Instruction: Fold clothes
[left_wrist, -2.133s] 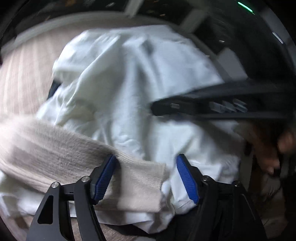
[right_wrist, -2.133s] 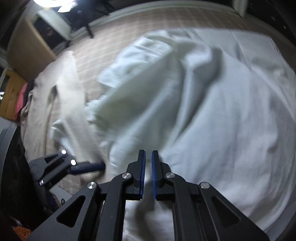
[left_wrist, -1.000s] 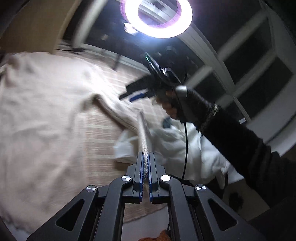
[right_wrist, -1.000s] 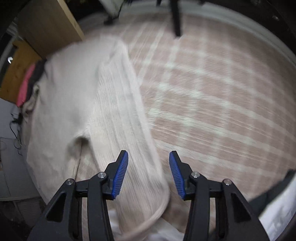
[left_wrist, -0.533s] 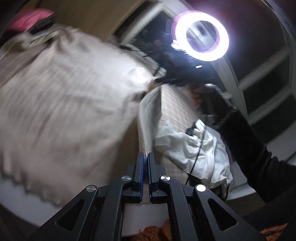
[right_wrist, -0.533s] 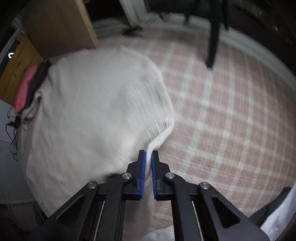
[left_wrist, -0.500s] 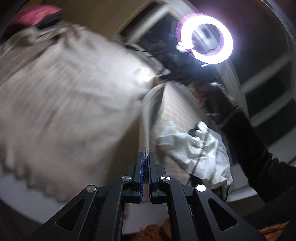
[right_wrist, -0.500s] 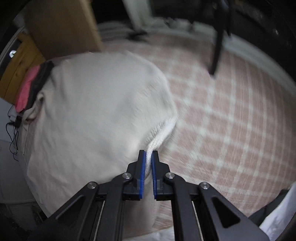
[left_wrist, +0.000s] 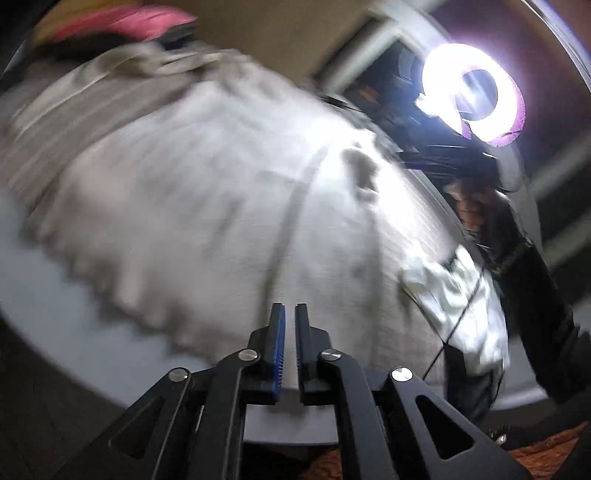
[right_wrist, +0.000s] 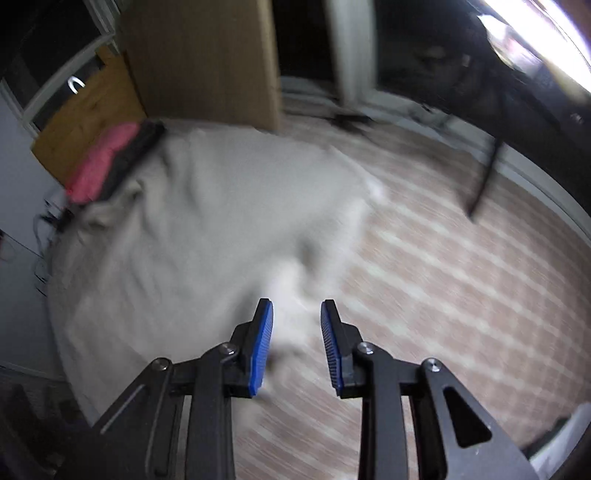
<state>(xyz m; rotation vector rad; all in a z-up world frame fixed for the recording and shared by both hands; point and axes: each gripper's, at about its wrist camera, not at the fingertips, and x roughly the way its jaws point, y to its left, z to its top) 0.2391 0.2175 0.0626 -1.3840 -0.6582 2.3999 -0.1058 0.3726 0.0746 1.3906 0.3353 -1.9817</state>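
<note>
A beige knit sweater lies spread on the checked cover, blurred by motion. My left gripper hovers over its near edge. Its jaws are opening, a narrow gap shows between the blue pads, and no cloth is in it. In the right wrist view the same sweater fills the left half. My right gripper stands above the sweater's pale right edge. Those jaws are opening too, and the fabric lies below them, not pinched.
A crumpled white garment lies to the right, beside a person's hand in a black sleeve. A pink and black item sits at the sweater's far end by a wooden cabinet. A ring light glares; a stand leg rests on the cover.
Both grippers were shut on folds of the sweater and have now let go, jaws parting. The sweater has dropped flat, and the right gripper has risen above it.
</note>
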